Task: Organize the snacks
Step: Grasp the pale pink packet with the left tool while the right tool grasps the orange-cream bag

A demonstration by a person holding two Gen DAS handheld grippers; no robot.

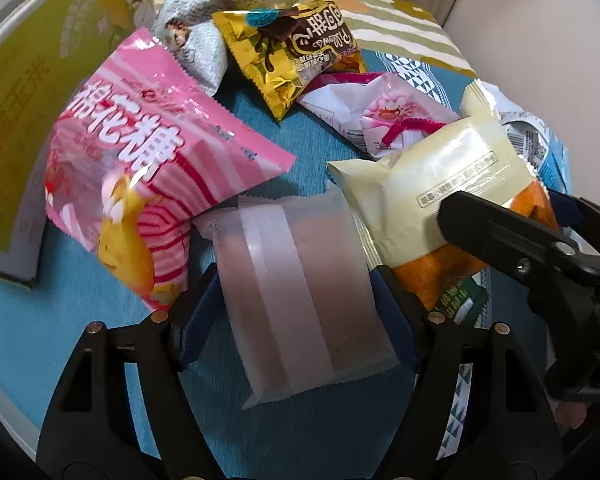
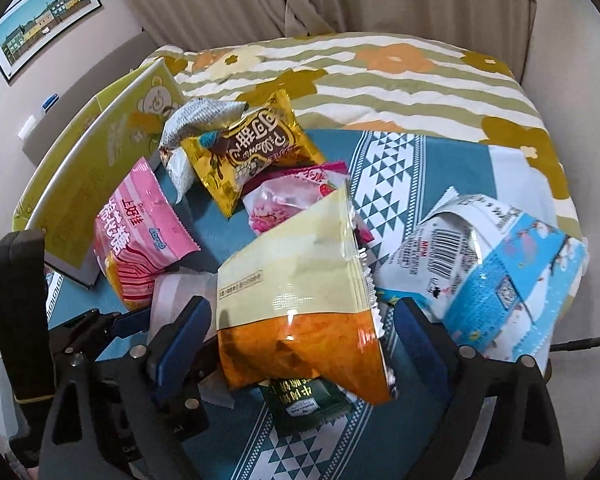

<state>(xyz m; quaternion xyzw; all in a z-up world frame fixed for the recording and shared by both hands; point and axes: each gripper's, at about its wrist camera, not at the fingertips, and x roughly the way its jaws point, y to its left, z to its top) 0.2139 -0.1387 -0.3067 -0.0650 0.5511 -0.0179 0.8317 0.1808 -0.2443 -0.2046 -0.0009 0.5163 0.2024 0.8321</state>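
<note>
Two tongs: left pinching frosted packet; right spread around cream-orange bag.

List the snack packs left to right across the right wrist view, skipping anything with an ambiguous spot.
Pink striped marshmallow bag → gold chocolate-print pack → cream-and-orange bag between the right gripper pads → white-and-blue pack. The frosted pack, pink flower pack and green packet overlap others and are left out.
</note>
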